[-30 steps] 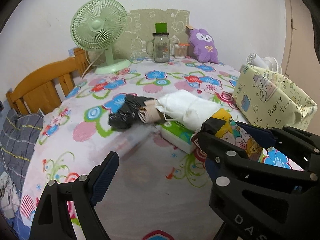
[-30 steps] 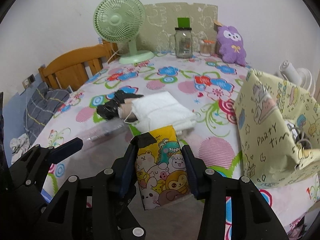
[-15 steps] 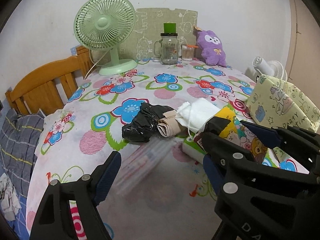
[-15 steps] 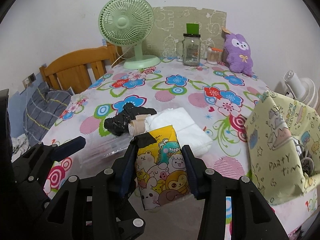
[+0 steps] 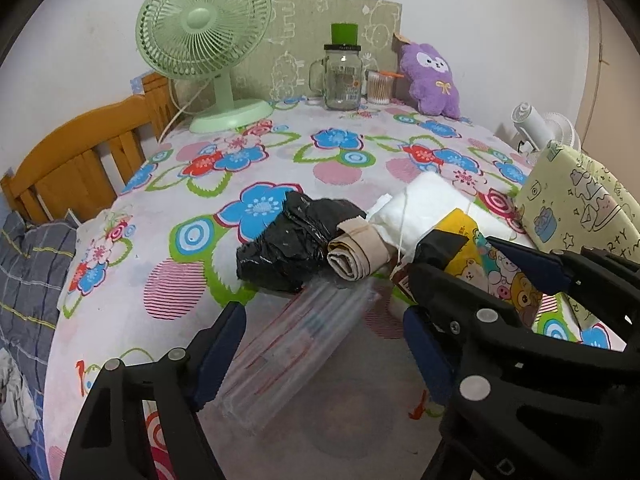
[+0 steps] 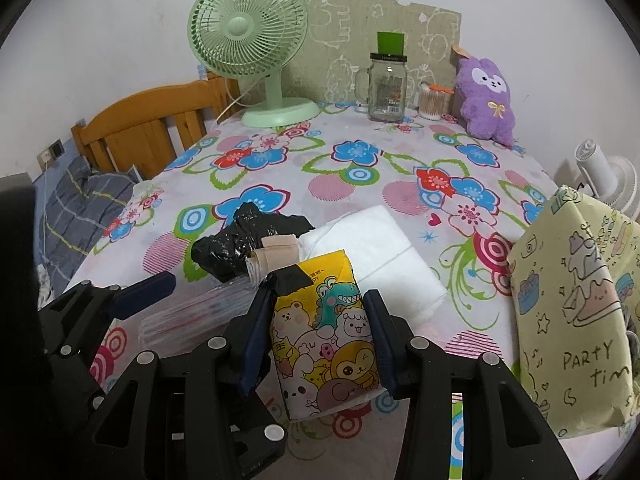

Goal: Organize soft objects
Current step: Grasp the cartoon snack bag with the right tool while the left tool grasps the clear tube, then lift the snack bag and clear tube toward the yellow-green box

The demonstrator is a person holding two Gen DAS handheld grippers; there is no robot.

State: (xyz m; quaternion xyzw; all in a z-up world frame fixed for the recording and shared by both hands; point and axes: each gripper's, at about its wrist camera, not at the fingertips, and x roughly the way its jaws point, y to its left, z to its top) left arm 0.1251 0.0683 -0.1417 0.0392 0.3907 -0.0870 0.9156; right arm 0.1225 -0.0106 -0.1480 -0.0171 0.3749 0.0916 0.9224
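Note:
My right gripper [image 6: 318, 332] is shut on a yellow cartoon-print tissue pack [image 6: 324, 332] and holds it above the table's near edge; the pack also shows in the left wrist view [image 5: 476, 256]. My left gripper [image 5: 320, 344] is open and empty over a clear plastic bag [image 5: 296, 344]. Beyond lie a crumpled black bag [image 5: 292, 248], a beige roll [image 5: 356, 252] and a folded white cloth [image 5: 428, 208]. A purple plush [image 6: 486, 100] sits at the back right.
A yellow "party time" gift bag [image 6: 576, 320] stands at the right. A green fan [image 6: 252, 44], a glass jar [image 6: 386, 84] and a cotton-swab pot [image 6: 432, 102] stand along the back wall. A wooden chair [image 5: 80, 160] is at the left.
Both grippers have pulled back from the pile toward the near edge, the right one keeping the tissue pack. The clear bag now lies between the left fingers.

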